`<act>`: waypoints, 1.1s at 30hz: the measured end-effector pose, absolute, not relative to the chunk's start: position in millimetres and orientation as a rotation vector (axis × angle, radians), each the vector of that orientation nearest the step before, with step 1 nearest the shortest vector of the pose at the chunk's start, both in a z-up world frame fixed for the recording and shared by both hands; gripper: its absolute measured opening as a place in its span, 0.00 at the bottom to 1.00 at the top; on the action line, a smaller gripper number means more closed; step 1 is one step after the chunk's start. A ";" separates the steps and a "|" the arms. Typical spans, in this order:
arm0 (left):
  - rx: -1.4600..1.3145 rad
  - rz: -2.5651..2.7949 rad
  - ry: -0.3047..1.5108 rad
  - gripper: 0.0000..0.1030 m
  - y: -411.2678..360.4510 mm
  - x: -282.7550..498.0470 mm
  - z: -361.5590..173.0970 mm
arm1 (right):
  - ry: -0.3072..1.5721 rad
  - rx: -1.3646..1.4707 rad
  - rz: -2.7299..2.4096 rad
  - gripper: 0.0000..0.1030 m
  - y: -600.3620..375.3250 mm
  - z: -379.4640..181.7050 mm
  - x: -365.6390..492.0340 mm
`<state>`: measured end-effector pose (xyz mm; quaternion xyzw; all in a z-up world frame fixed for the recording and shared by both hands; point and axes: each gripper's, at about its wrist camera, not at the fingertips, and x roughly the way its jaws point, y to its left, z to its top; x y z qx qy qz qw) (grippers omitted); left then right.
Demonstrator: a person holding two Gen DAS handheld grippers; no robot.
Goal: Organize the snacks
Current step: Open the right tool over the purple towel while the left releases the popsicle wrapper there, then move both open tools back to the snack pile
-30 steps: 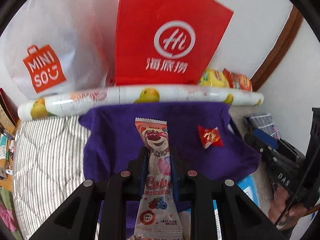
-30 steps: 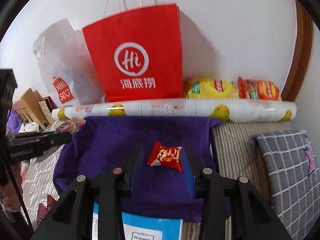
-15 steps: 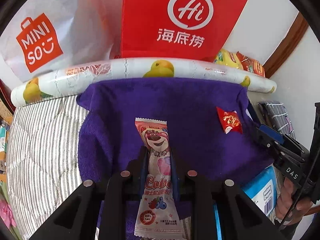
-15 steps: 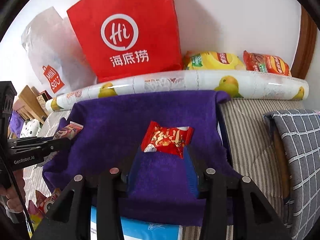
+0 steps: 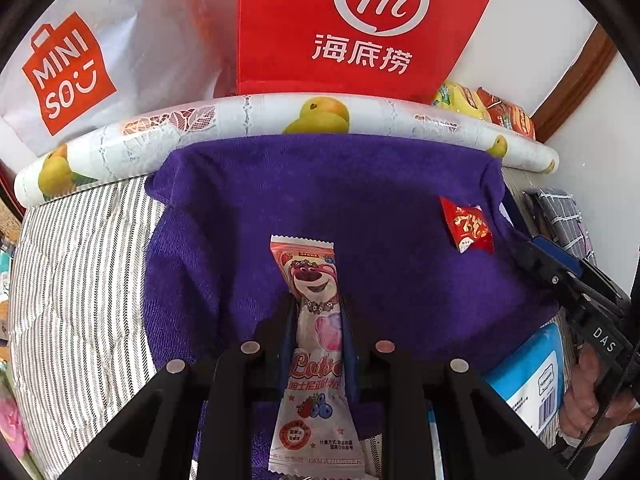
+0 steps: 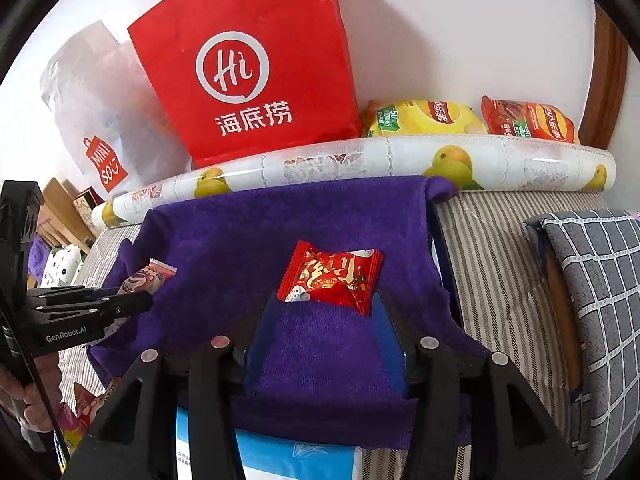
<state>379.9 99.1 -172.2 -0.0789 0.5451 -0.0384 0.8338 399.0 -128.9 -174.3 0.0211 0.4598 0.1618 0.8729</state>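
A long pink bear-print snack packet (image 5: 314, 320) is clamped between the jaws of my left gripper (image 5: 318, 308), which is shut on it. The packet's top end lies over the purple cloth (image 5: 360, 200). From the right wrist view the left gripper (image 6: 100, 308) and its pink packet (image 6: 148, 278) show at the left. A small red snack packet (image 6: 332, 280) lies on the purple cloth (image 6: 280, 224) between the tips of my right gripper (image 6: 322, 308). Its jaws are opening and the pads stand off the packet. The left wrist view shows this red packet (image 5: 466, 226) and the right gripper (image 5: 560, 276) at the right.
Behind the cloth lies a fruit-print roll (image 6: 360, 160). A red paper bag (image 6: 248, 64), a white Miniso bag (image 5: 68, 68), and yellow (image 6: 420, 118) and red (image 6: 528, 120) chip bags stand against the wall. Striped bedding (image 5: 80, 272) flanks the cloth, with a grey checked pillow (image 6: 592, 288) right and a blue-white box (image 5: 532, 376) in front.
Both grippers have come down toward the purple cloth. The right jaws have widened, and the red packet now rests on the cloth. The left gripper still grips the pink packet.
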 end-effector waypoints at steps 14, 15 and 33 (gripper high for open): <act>-0.174 -0.142 1.112 0.49 96.3 375.4 -156.4 | 0.938 0.036 0.336 0.49 -128.1 -166.1 392.7; -0.167 -0.144 1.103 0.49 95.4 373.9 -152.8 | 0.937 0.036 0.334 0.49 -128.5 -164.6 391.5; -0.132 -0.146 0.991 0.50 84.4 305.1 -95.5 | 0.846 -0.010 0.253 0.85 -146.9 -102.0 309.3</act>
